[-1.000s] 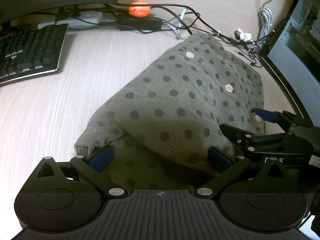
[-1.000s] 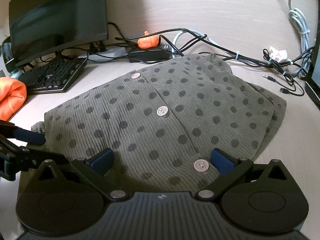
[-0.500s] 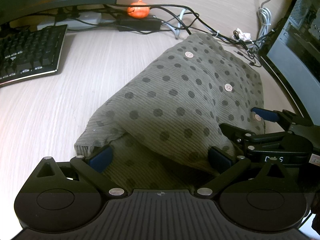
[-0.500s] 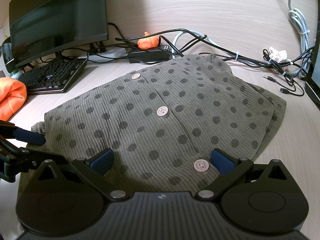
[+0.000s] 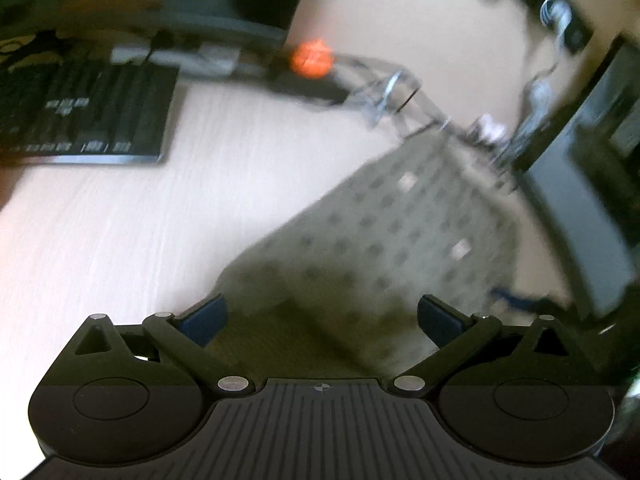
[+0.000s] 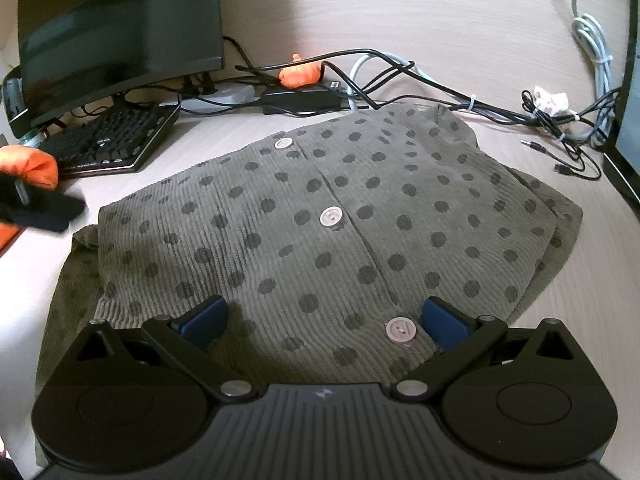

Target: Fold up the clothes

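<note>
One folded dotted cardigan shows three buttons, both tools open.

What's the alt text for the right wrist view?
A folded olive polka-dot cardigan with pale buttons lies on a light wood desk, the open right gripper low over its near edge. Behind it sit a monitor, keyboard and tangled cables.
</note>
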`<state>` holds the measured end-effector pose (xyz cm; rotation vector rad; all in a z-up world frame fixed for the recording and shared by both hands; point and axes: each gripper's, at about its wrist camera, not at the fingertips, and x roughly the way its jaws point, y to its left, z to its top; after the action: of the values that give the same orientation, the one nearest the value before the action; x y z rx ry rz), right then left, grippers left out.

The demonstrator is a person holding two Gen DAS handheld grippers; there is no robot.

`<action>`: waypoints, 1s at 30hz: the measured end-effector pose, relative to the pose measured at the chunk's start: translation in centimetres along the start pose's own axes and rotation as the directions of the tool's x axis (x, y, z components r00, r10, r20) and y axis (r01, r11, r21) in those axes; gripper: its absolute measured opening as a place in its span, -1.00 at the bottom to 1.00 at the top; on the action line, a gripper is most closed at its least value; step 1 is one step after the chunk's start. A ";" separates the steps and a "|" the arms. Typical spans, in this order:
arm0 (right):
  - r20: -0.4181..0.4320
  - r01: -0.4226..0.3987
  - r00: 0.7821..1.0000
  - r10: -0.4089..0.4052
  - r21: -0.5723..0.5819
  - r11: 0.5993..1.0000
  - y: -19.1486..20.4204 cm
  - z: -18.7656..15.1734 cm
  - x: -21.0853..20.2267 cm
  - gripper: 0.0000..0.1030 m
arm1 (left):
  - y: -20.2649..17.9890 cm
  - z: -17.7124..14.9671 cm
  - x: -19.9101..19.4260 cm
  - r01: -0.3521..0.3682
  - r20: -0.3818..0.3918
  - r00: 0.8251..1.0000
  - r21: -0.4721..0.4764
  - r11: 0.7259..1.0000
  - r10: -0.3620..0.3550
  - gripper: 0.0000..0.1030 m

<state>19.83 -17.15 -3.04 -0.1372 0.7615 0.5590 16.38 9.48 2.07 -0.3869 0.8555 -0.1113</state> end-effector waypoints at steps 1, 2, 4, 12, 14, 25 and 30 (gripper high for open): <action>-0.014 -0.006 1.000 0.006 -0.009 1.000 0.1 0.2 0.0 1.00 | -0.1 0.5 -0.3 0.034 0.018 0.999 -0.008 0.999 -0.034 1.00; -0.033 -0.029 0.999 0.028 -0.021 0.999 -0.2 0.6 -0.2 1.00 | -0.2 0.9 -0.6 0.068 0.034 0.997 -0.013 0.998 -0.067 1.00; -0.023 -0.046 0.999 0.046 -0.014 0.999 -1.4 1.8 -0.9 1.00 | -0.8 1.5 0.2 0.114 0.034 0.993 -0.011 0.993 -0.114 1.00; -0.022 0.014 1.000 -0.012 0.077 0.997 -8.1 5.5 1.9 1.00 | -2.1 -0.4 6.0 0.085 -0.108 0.990 -0.019 0.996 -0.087 1.00; -0.051 0.035 0.998 -0.032 0.064 0.997 -8.6 5.3 3.1 1.00 | -2.5 -0.5 6.1 0.083 -0.117 0.990 0.016 0.996 -0.080 1.00; 0.065 -0.067 0.995 0.070 -0.059 0.996 -6.6 14.3 6.7 1.00 | -2.3 -1.5 5.5 0.094 -0.115 0.990 0.097 0.991 -0.083 1.00; -0.071 -0.108 0.990 0.124 0.197 0.974 -10.1 16.2 11.5 1.00 | -2.7 -2.0 5.3 0.078 -0.115 0.991 0.142 0.987 -0.062 1.00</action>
<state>41.85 -15.63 0.02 0.0642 0.9047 0.5894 18.49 5.07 -1.85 -0.2752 0.9365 -0.2615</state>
